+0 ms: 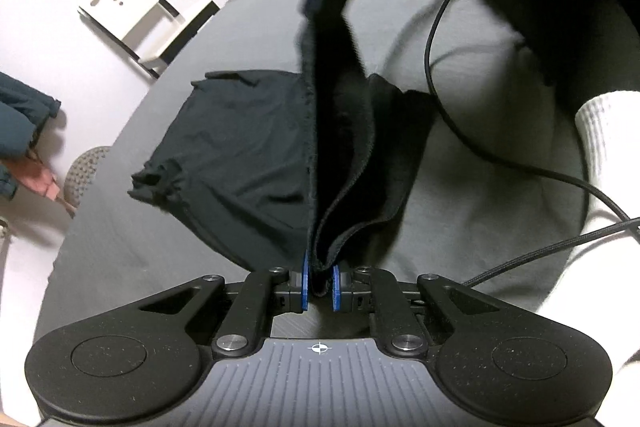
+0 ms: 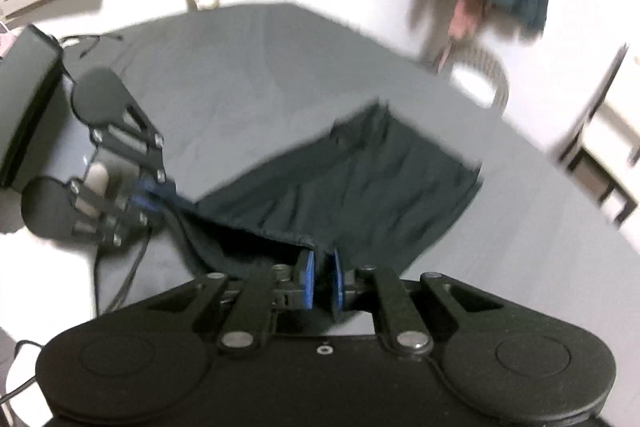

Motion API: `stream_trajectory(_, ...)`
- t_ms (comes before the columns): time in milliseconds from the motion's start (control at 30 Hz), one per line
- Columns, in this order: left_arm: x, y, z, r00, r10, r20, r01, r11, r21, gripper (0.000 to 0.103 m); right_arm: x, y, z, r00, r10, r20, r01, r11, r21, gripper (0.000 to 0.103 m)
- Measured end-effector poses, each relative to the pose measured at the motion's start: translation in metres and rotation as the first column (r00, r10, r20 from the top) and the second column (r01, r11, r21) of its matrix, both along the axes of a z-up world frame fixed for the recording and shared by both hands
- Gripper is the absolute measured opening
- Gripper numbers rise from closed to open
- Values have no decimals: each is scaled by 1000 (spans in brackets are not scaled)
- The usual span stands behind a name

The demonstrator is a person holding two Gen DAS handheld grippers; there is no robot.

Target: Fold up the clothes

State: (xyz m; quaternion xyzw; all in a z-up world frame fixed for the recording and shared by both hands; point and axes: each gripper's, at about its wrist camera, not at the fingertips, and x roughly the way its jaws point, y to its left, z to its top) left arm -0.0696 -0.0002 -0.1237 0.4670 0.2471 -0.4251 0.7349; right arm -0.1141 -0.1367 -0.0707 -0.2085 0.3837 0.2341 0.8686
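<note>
The garment (image 1: 240, 155) was plain black with a darker inside. The sheet (image 1: 460, 187) was flat grey. Both grippers were black with blue pads (image 1: 305, 281). The sleeve (image 1: 600, 147) was ribbed white. The cable (image 1: 520, 167) was black.

Left gripper (image 1: 320, 285): matte black linkage arms, blue finger pads, silver screws, ribbed grey plate with white crosshair mark.
Right gripper (image 2: 322, 287): same black body, blue pads.
Cable (image 1: 448, 107): thin, black.
Sleeve (image 1: 600, 187): white, ribbed knit.
</note>
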Motion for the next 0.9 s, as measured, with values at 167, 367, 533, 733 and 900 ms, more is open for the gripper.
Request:
stream_trajectory(167,-9,-3,-14,998,-56,14,55,995,89,11,4,4,-35,990,25,-137,-37,996,-84,11)
stream_trajectory(367,-13,-5,-17,997,-72,25,69,991,112,11,7,4,-35,984,28,-177,-48,993,-105,21)
stream_trajectory(533,6,-3,-10,998,17,-59,-15,999,43,11,-12,5,-19,989,117,-93,-130,981,-146,34)
stream_trajectory(733,43,7,2,968,163,-190,-181,980,-82,11,-38,23,-21,959,280,-33,-277,914,-296,37)
stream_trajectory(900,66,10,11,936,228,-268,-276,948,-157,11,-65,38,-41,864,499,-59,-463,746,-478,40)
